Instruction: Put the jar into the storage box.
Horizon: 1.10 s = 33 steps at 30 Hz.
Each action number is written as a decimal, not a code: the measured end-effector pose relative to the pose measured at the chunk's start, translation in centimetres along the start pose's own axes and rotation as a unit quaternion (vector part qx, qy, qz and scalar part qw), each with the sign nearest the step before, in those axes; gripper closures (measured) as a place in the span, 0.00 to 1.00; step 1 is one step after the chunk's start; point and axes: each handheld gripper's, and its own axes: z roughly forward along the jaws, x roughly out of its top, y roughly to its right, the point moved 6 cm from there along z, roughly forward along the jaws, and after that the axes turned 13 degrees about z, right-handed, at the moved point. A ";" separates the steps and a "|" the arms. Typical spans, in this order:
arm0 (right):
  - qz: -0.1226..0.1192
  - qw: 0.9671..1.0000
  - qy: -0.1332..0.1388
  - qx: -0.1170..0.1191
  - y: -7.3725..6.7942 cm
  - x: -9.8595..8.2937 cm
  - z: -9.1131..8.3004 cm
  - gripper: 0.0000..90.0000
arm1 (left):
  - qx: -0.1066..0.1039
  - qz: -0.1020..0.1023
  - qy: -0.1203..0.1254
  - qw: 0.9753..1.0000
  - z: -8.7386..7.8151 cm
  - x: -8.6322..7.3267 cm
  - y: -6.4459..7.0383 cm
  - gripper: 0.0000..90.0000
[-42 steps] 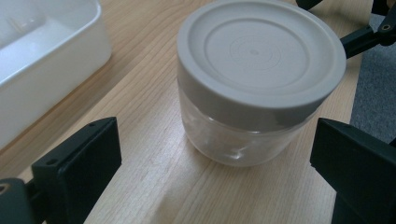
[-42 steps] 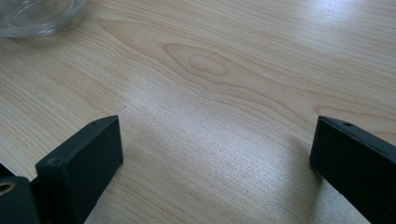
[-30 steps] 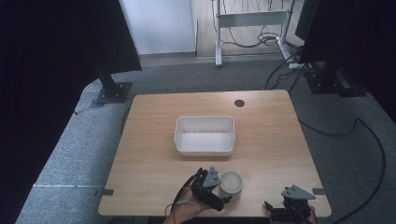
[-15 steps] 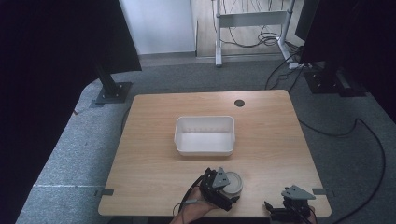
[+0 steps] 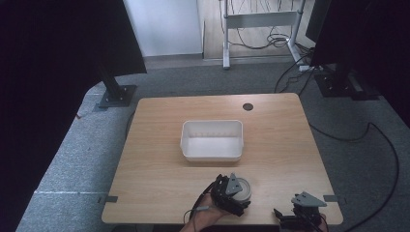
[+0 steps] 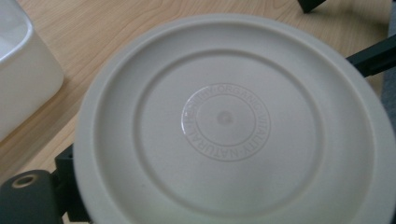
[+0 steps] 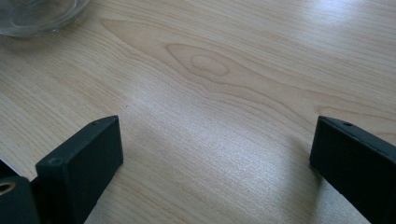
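Note:
A round jar with a cream lid (image 5: pixel 243 188) stands near the table's front edge. In the left gripper view the lid (image 6: pixel 224 116) is very close and bears a ring of embossed letters. My left gripper (image 5: pixel 232 194), held in a hand, sits over the jar with its jaws wide apart at the lid's sides; the lid hides any contact. My right gripper (image 5: pixel 285 218) rests at the front right corner, open, with bare wood between its jaws (image 7: pixel 215 149). The jar's clear glass base (image 7: pixel 37 16) shows at the top left of the right gripper view.
A white rectangular tub (image 5: pixel 212 124) stands empty at the table's middle, just behind the jar; its corner (image 6: pixel 18 70) shows in the left gripper view. A dark round hole (image 5: pixel 248 106) marks the far edge. Dark stands and cables surround the table.
My left gripper has moved right from beside the jar to over it, covering part of the lid. The right gripper has not moved.

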 end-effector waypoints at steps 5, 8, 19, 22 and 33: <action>0.000 1.000 0.000 0.000 0.0 0.0 0.0 0.02 | 0.004 -0.002 0.000 1.000 -0.1 -0.1 -0.2 0.11; 0.000 1.000 0.000 0.000 0.0 0.0 0.0 0.02 | 0.008 -0.004 0.000 1.000 -0.4 -0.1 -0.5 0.11; 0.000 1.000 0.000 0.000 0.0 0.0 0.0 0.02 | 0.013 -0.008 0.002 1.000 -1.3 0.1 -1.5 0.11; 0.000 1.000 0.000 0.000 0.0 0.0 0.0 0.02 | 0.014 -0.009 0.003 1.000 -1.6 0.1 -1.9 0.11; 0.000 1.000 0.000 0.000 0.0 0.0 0.0 0.02 | 0.022 -0.002 0.000 1.000 -2.8 0.4 -3.5 0.11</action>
